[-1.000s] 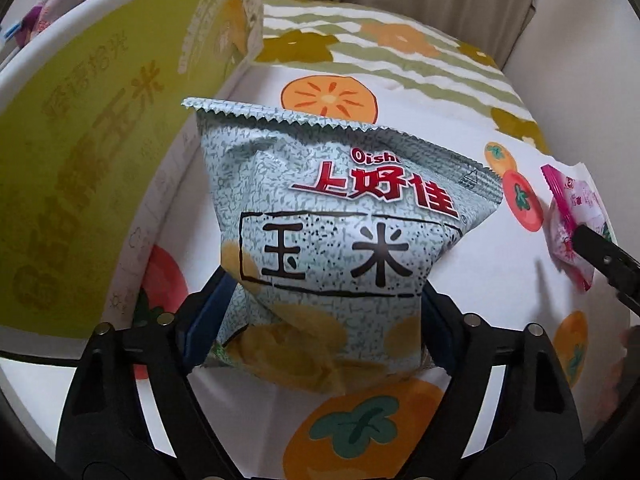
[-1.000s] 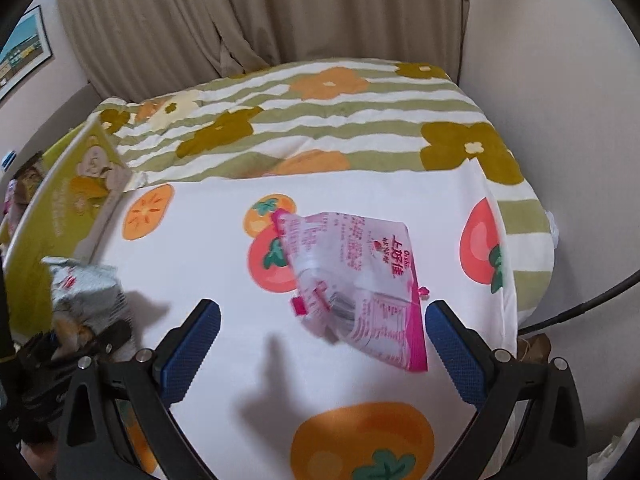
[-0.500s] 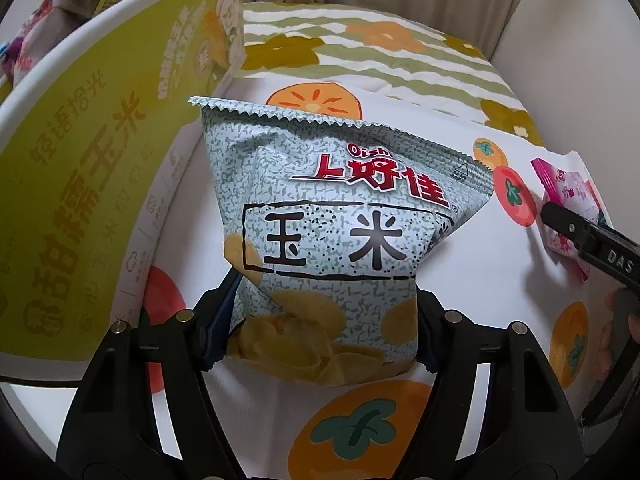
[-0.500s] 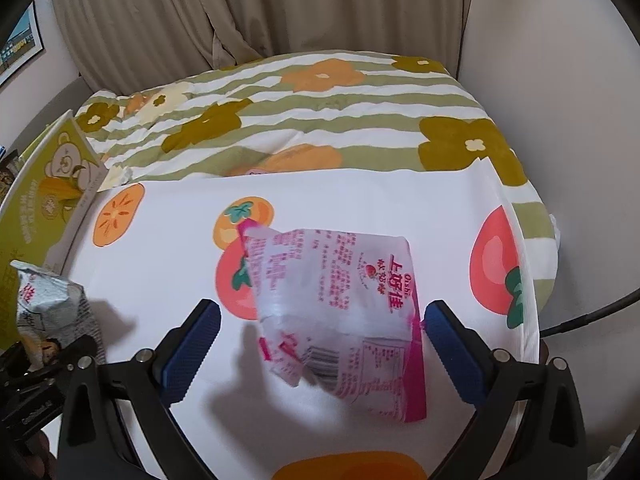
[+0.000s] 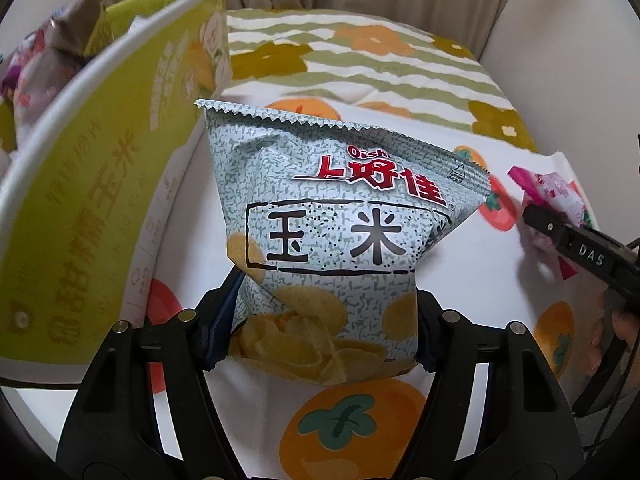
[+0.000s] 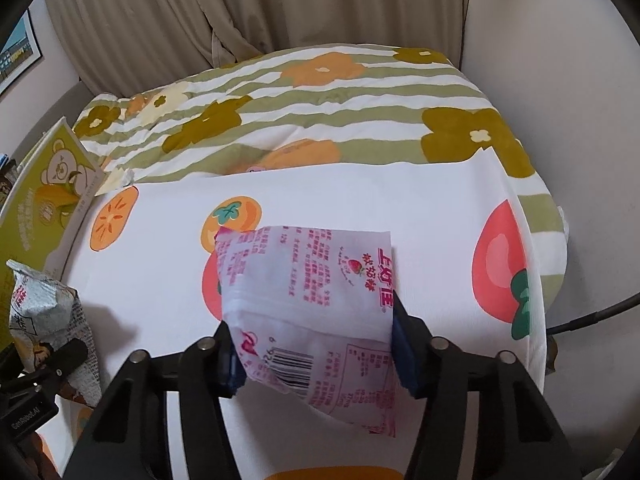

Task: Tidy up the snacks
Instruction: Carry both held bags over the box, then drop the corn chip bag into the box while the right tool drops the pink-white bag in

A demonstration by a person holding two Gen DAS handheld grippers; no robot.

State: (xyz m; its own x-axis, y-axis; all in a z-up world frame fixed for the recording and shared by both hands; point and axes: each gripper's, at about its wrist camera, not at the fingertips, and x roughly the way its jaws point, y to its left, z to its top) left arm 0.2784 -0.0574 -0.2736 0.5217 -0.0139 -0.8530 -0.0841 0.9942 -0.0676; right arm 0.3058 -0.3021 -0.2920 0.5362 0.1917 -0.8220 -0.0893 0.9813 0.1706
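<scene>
My left gripper (image 5: 320, 332) is shut on the lower part of a grey-green Oishi corn snack bag (image 5: 332, 216) and holds it upright above the persimmon-print cloth. The bag also shows at the left edge of the right wrist view (image 6: 44, 312). My right gripper (image 6: 316, 356) is shut on a pink strawberry snack bag (image 6: 308, 292), its blue pads pressing both sides. That pink bag (image 5: 556, 196) and the right gripper (image 5: 576, 248) show at the right of the left wrist view.
A yellow-green cardboard box (image 5: 88, 184) stands at the left, with several snack packets (image 5: 36, 68) inside it; its flap shows in the right wrist view (image 6: 48, 192). A striped flowered blanket (image 6: 320, 112) lies behind, then curtains and a wall.
My right gripper moved forward around the pink bag and shut on it. My left gripper raised the corn bag a little, bringing the box's inside into view.
</scene>
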